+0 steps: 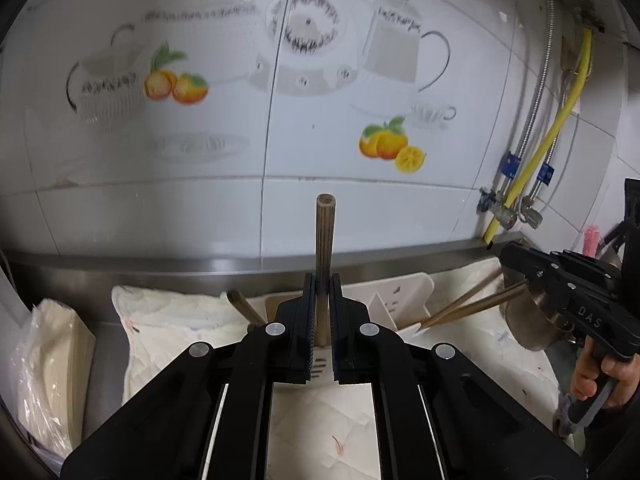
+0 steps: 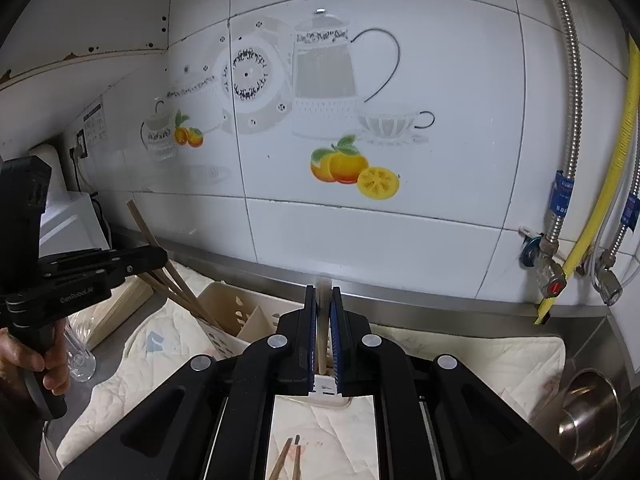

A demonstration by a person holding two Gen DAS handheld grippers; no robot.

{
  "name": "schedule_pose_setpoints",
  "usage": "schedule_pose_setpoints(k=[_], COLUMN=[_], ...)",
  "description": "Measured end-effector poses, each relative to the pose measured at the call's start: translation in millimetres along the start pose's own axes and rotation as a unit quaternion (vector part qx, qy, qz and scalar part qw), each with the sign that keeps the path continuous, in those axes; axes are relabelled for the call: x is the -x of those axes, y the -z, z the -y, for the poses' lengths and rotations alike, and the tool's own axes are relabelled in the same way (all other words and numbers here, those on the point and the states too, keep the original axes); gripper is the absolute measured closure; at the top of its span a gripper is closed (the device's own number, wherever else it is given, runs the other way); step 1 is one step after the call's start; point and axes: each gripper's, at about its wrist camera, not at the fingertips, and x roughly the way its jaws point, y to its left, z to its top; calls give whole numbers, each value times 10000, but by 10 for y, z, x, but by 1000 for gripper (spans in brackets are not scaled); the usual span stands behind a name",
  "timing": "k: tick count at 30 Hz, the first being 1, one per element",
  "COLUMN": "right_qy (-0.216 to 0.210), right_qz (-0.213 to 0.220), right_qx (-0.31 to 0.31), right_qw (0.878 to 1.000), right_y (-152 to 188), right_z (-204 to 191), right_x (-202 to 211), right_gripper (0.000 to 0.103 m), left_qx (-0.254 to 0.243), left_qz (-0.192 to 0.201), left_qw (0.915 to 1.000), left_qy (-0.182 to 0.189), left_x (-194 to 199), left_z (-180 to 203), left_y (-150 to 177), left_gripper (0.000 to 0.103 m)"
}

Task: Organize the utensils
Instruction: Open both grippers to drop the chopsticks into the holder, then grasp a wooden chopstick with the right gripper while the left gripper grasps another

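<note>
My left gripper (image 1: 321, 292) is shut on a brown wooden chopstick (image 1: 325, 240) that stands upright over the cream utensil holder (image 1: 404, 294). My right gripper (image 2: 323, 304) is shut on a pale chopstick (image 2: 322, 320), upright over the same holder (image 2: 224, 320). Several chopsticks (image 2: 176, 284) lean in the holder's left compartment. In the left wrist view the right gripper (image 1: 516, 276) holds chopsticks (image 1: 472, 306) slanting down to the holder. Two more chopsticks (image 2: 288, 456) lie on the cloth below my right gripper.
A white cloth (image 1: 172, 320) covers the steel counter under the holder. A steel pot (image 2: 592, 408) sits at the right. A glass (image 2: 80, 356) and a paper stack (image 1: 52, 364) are at the left. Tiled wall and pipes with valves (image 2: 552, 264) stand behind.
</note>
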Motion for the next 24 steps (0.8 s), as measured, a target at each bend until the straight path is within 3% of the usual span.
schedule_pose_setpoints(k=[4, 7, 9, 15, 24], right_qy=[8, 34, 47, 91, -51], right_qz=[-1, 43, 83, 265, 147], right_qx=[-19, -9, -4, 57, -90], right_qw=[10000, 10000, 10000, 9996, 9998], right_y=[11, 9, 8, 102, 666], right_z=[8, 6, 7, -30, -110], right_x=[-3, 34, 69, 300, 569], right_gripper=[96, 91, 85, 75, 68], left_qx=[18, 3, -22, -3, -85], left_qz=[-65, -39, 24, 199, 266], left_qw=[10000, 10000, 10000, 9998, 9996], left_qy=[19, 42, 7, 2, -66], left_x=[-52, -34, 22, 241, 546], left_z=[-14, -7, 6, 33, 162], left_y=[35, 33, 29, 69, 449], left_gripper=[96, 89, 76, 54, 28])
